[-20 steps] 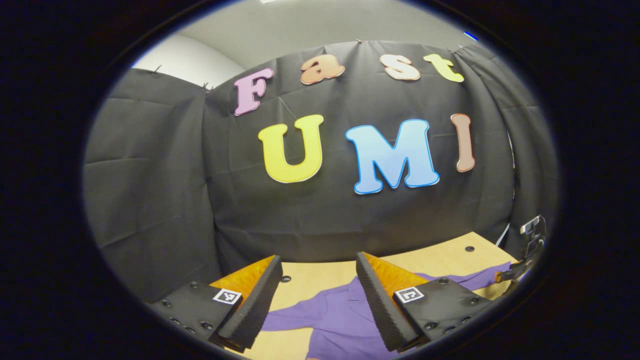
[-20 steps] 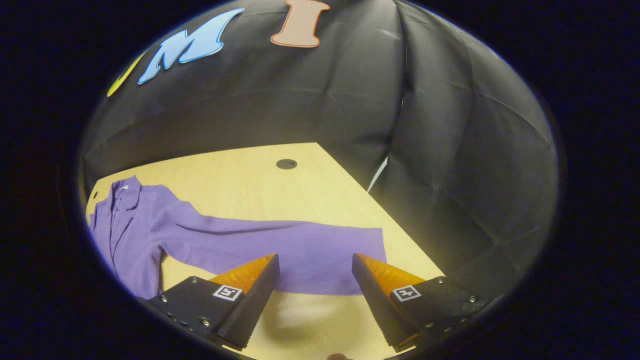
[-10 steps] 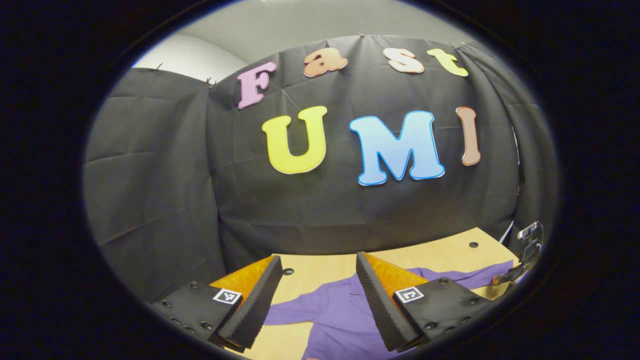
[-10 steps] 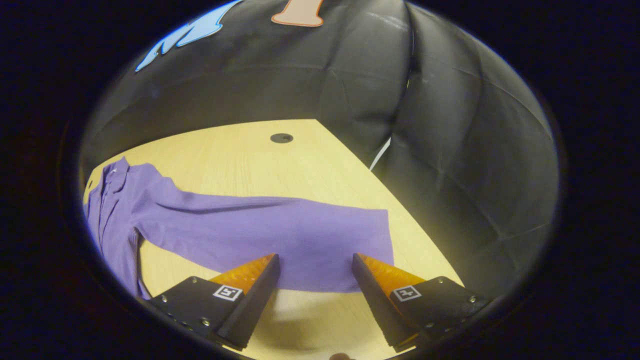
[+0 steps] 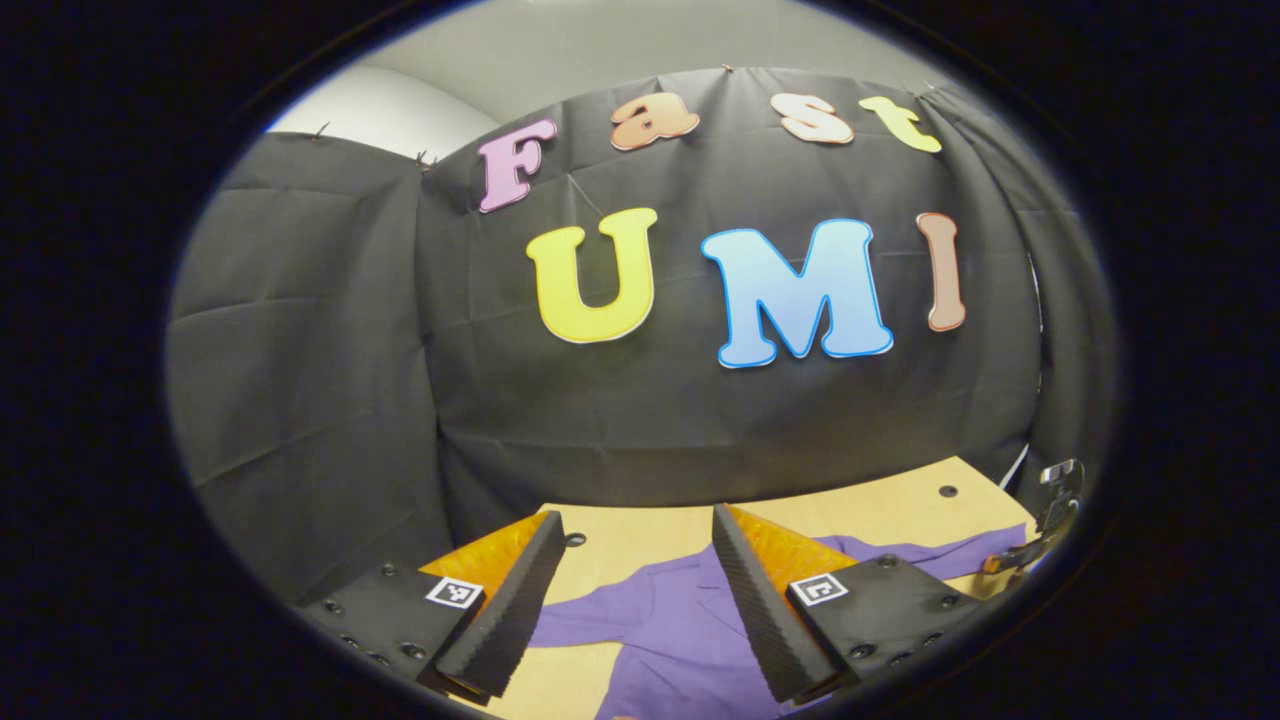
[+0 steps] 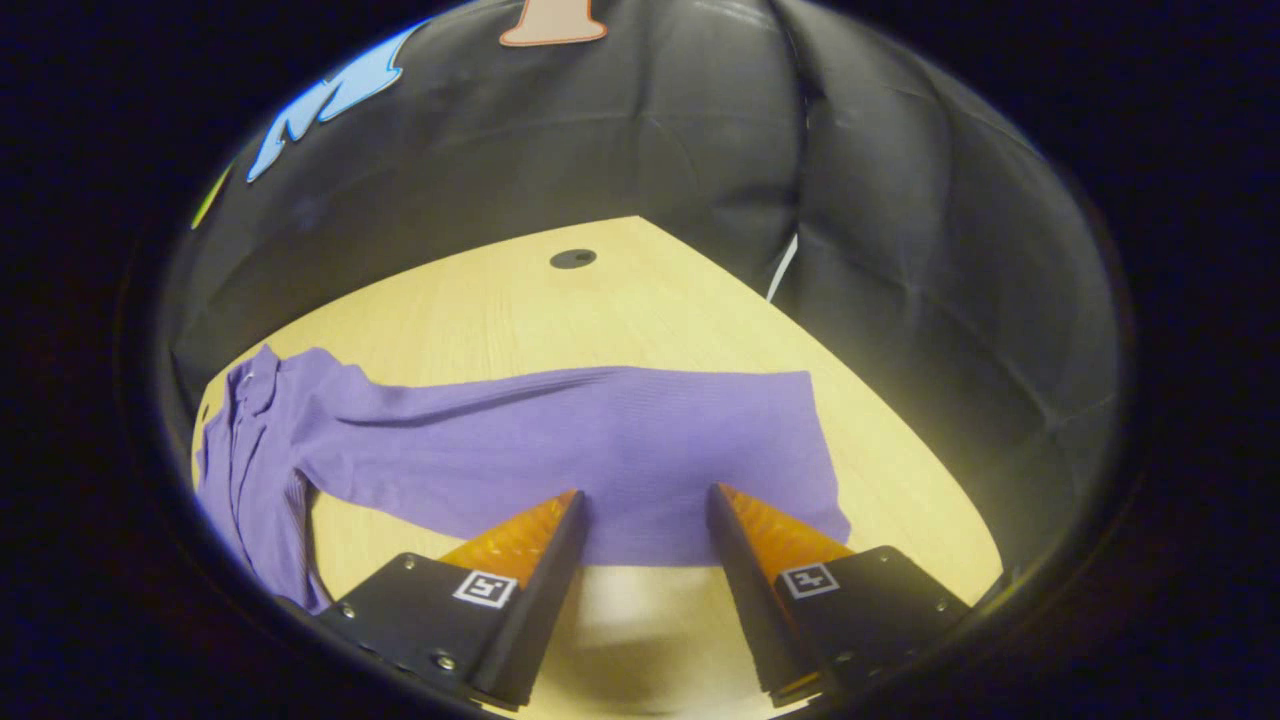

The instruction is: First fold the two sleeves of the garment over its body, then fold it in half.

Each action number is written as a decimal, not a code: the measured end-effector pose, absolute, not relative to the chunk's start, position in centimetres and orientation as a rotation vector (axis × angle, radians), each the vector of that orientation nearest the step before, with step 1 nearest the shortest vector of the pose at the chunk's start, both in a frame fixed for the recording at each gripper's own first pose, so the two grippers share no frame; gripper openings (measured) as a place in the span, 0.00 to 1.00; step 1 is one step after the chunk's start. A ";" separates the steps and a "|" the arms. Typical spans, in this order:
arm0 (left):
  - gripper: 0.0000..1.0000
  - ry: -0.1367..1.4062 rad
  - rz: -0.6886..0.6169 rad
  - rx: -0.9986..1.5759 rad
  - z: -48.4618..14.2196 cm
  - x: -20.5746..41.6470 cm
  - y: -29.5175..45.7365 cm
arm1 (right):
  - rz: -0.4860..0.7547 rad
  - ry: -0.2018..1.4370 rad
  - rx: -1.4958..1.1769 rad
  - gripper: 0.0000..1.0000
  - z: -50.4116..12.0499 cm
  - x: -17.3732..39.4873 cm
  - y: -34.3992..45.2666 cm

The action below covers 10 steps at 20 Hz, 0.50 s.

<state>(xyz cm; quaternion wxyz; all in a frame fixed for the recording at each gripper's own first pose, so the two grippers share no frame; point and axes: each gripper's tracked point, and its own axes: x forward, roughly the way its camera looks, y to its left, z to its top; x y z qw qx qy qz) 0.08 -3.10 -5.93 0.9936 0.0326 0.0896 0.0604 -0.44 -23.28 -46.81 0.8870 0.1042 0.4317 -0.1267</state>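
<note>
Garment point(image 6: 560, 450) body cut off at edge

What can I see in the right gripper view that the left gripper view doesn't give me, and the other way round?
Right gripper view alone: the right gripper, open, close over the purple shirt's outstretched sleeve, with the sleeve's end near the table's edge.

Left gripper view alone: the left gripper, open, held higher and facing the wall, the garment's collar area below it, plus the other gripper far off at the right.

Both share: the shirt, the wooden table and a dark round hole in it.
</note>
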 end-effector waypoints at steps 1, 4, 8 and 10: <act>0.93 0.181 0.118 0.065 -6.0 0.1 -3.2 | -0.245 0.893 0.207 0.68 -46.9 0.0 -23.0; 0.93 0.177 0.121 0.069 -5.9 0.0 -3.0 | -0.268 0.906 0.240 0.30 -46.4 0.1 -22.7; 0.93 0.180 0.130 0.059 -6.1 -0.1 -2.6 | -0.266 0.941 0.278 0.30 -46.6 0.3 -22.7; 0.93 0.183 0.135 0.050 -6.4 -0.2 -2.4 | -0.284 0.944 0.286 0.24 -46.3 0.6 -22.7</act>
